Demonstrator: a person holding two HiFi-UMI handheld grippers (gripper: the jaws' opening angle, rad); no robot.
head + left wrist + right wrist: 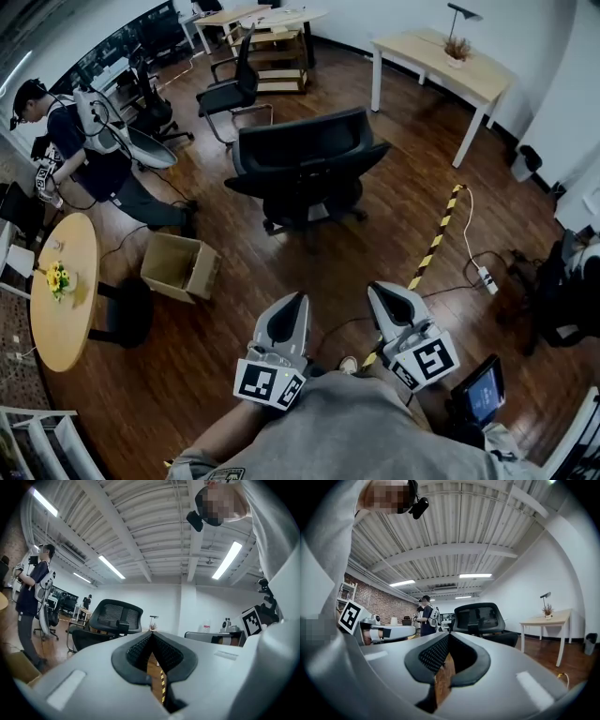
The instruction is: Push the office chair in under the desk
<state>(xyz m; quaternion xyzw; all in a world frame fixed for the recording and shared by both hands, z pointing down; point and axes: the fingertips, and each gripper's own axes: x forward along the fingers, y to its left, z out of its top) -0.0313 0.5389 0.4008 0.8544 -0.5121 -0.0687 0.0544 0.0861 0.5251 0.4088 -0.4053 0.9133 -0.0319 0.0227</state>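
Wooden floor (375, 220) is taking up most of the head view. Light desk (441, 58) is standing at upper right by the wall, with a small plant (457, 47) on top. Black office chair (305, 164) is sitting mid-room, well apart from the desk and not yet under it; nothing is touching it. Cardboard box (180, 265) is lying open to the chair's left. Yellow-black floor tape (437, 234) and a white cable with power strip (486, 277) are running over the floor to the chair's right, on the near side of the desk. Left gripper (298, 300) and right gripper (377, 289) are hovering level, close to the person's body and short of the chair; both jaw pairs are pressed together with nothing between them. Judgement: approach is pending. Risks I am expecting: closed tips pushing off-centre on a swivel chair, spinning it instead of rolling it; castors snagging the cable; armrests striking the desk edge or leg and shaking the plant.
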